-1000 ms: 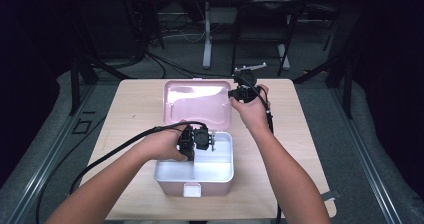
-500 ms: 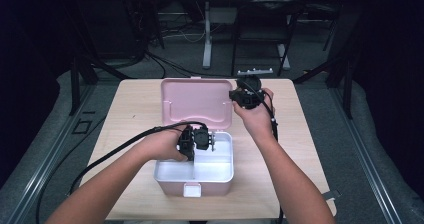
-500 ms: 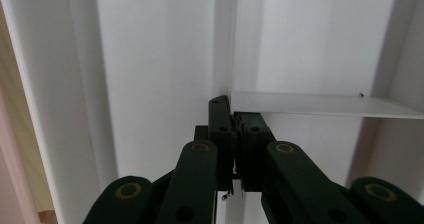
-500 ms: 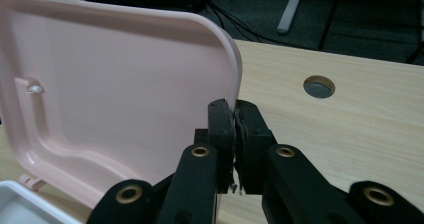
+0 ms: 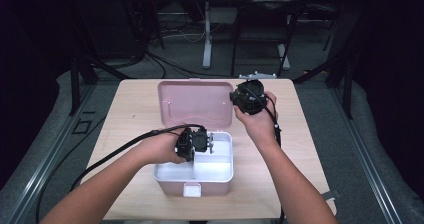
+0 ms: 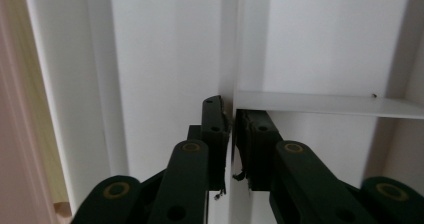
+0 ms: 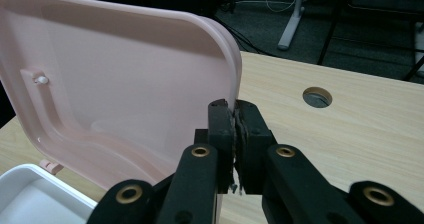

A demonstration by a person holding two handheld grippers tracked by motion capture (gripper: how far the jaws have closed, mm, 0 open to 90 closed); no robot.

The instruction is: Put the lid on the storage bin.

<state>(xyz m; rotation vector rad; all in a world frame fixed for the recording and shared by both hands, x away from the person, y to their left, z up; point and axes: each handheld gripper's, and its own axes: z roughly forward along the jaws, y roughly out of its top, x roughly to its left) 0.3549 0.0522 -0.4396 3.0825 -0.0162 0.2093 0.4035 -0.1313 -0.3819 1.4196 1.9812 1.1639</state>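
A pink box [image 5: 220,176] stands open on the table, with a white divided tray [image 5: 215,166] inside. My left gripper [image 5: 210,143] reaches into the tray. Its jaws straddle a thin white divider wall [image 6: 229,44] and have just been opening, so a narrow gap shows at the left gripper [image 6: 231,114] pads. My right gripper [image 5: 235,99] is shut on the right edge of the raised pink lid [image 5: 195,101]. In the right gripper view the lid [image 7: 125,84] rim runs down between the right gripper [image 7: 234,111] pads.
The light wooden table [image 5: 135,114] has bare room left and right of the box. A round cable hole [image 7: 317,97] lies in the tabletop beyond the lid. Black cables trail off the table's left side. Stands and cables crowd the dark floor behind.
My right gripper has drawn nearer to me with the lid's edge in it. The left hand has stayed in the tray.
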